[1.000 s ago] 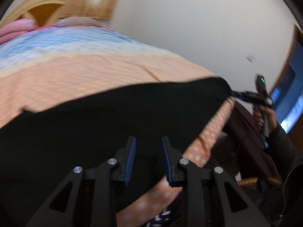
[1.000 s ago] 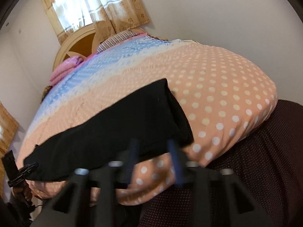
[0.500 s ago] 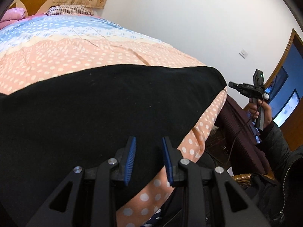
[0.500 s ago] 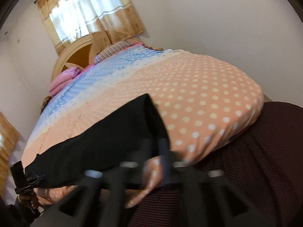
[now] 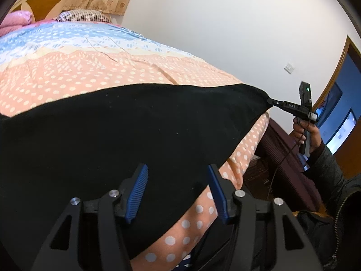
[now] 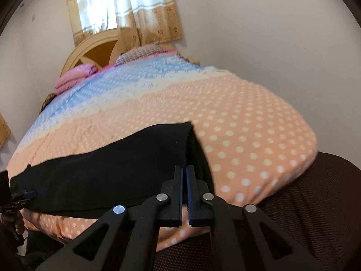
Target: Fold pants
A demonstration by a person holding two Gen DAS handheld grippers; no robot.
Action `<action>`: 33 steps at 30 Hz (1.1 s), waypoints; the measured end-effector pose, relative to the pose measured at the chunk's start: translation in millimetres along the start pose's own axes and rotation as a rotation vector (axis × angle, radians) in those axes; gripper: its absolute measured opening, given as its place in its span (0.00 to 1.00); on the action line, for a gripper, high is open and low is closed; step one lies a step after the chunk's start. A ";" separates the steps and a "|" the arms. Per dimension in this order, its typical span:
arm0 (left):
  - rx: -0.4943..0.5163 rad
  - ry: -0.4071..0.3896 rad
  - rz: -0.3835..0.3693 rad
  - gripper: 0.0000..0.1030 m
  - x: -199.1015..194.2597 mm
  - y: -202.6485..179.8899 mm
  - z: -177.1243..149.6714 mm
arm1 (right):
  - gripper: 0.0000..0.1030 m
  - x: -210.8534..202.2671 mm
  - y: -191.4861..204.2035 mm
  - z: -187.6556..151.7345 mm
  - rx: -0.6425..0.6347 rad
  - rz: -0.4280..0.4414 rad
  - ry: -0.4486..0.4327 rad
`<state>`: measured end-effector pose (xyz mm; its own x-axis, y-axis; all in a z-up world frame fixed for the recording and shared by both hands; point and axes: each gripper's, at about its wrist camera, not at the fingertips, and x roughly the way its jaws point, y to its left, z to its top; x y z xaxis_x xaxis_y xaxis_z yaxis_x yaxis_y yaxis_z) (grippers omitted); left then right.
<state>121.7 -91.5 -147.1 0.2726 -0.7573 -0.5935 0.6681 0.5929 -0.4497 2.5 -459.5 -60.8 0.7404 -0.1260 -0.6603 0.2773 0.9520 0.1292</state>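
The black pants [image 5: 117, 135] lie stretched across the foot of the bed, folded lengthwise into a long strip [image 6: 108, 169]. My left gripper [image 5: 178, 192] is open, its blue pads over the near edge of the pants, holding nothing. My right gripper [image 6: 184, 180] is shut on the right-hand corner of the pants. In the left wrist view it [image 5: 274, 102] pinches the far right corner of the pants. In the right wrist view the left gripper [image 6: 24, 195] shows at the far left end of the pants.
The bed has a peach polka-dot and blue quilt [image 6: 248, 131], pink pillows [image 6: 74, 76] and a wooden headboard [image 6: 90, 52] at the far end. A dark maroon cloth [image 6: 315, 203] covers something right of the bed. White walls and a doorway [image 5: 338, 103] surround.
My left gripper has opened wider over the near edge of the pants. My right gripper has closed on the right corner of the pants, which is now pulled taut.
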 end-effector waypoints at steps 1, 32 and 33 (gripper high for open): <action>-0.002 -0.001 -0.005 0.55 -0.2 1.0 -0.4 | 0.02 0.9 -5.1 -1.1 -0.001 -0.014 0.012; 0.017 -0.007 -0.034 0.60 2.6 0.1 -2.9 | 0.37 67.4 -14.3 51.4 0.018 -0.194 -0.005; 0.017 -0.008 -0.034 0.60 2.2 0.1 -3.3 | 0.38 60.8 -14.1 50.1 0.024 -0.201 -0.019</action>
<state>120.1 -92.2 -150.6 0.2549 -0.7788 -0.5731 0.6885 0.5623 -0.4580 74.3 -494.5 -65.7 0.6801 -0.3183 -0.6604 0.4349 0.9004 0.0139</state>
